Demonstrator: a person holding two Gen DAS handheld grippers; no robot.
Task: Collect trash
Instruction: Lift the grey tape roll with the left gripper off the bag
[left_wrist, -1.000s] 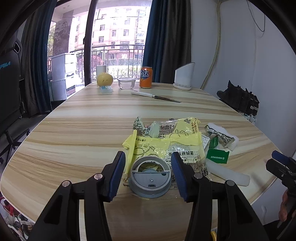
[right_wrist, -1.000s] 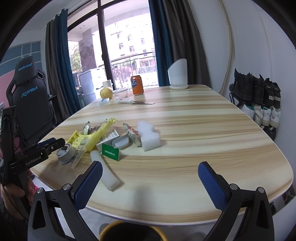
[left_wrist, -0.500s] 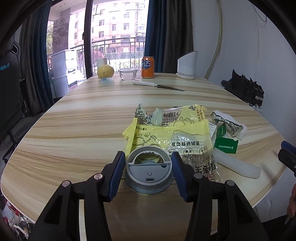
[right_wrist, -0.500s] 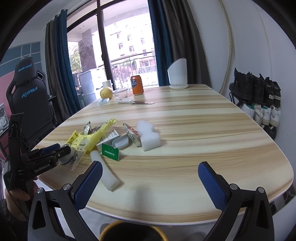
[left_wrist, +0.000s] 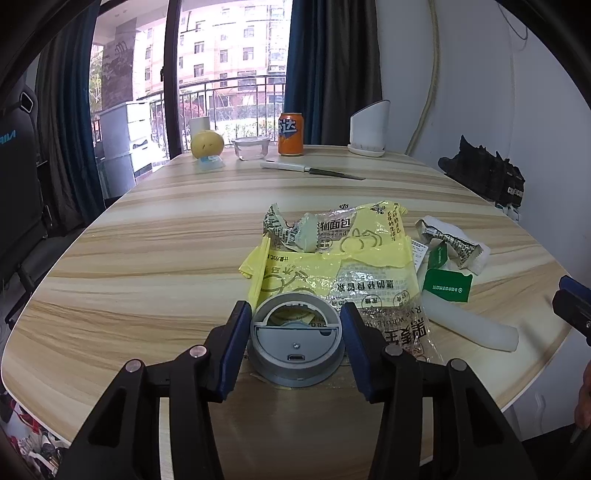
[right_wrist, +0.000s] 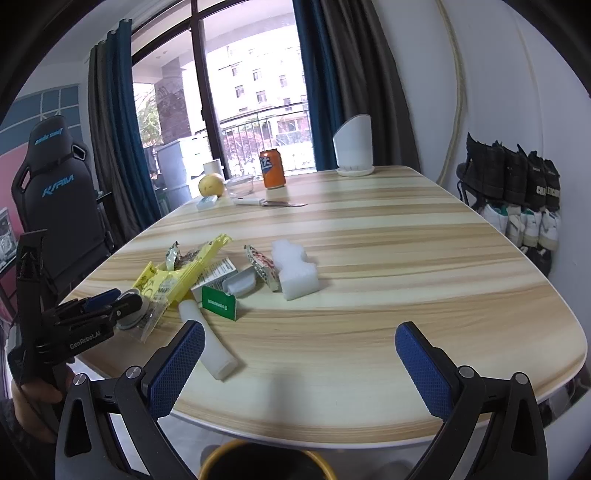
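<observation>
Grey round device (left_wrist: 296, 341): seated between the left gripper (left_wrist: 295, 341) pads, at the table (left_wrist: 147, 258) near edge, on the yellow wrapper (left_wrist: 332, 269).
Left gripper: advanced around the device since a second ago; pads touching or nearly touching its sides, contact not resolved.
Meaning: pickup judged imminent, lift not yet begun.
Right gripper (right_wrist: 299, 365): spread wide, empty, unmoved.
Surroundings: green card (left_wrist: 447, 284) and white tube (left_wrist: 469, 325) just right of the wrapper.
Bin (right_wrist: 266, 461): yellow-rimmed, below the table edge; likely drop point.
</observation>
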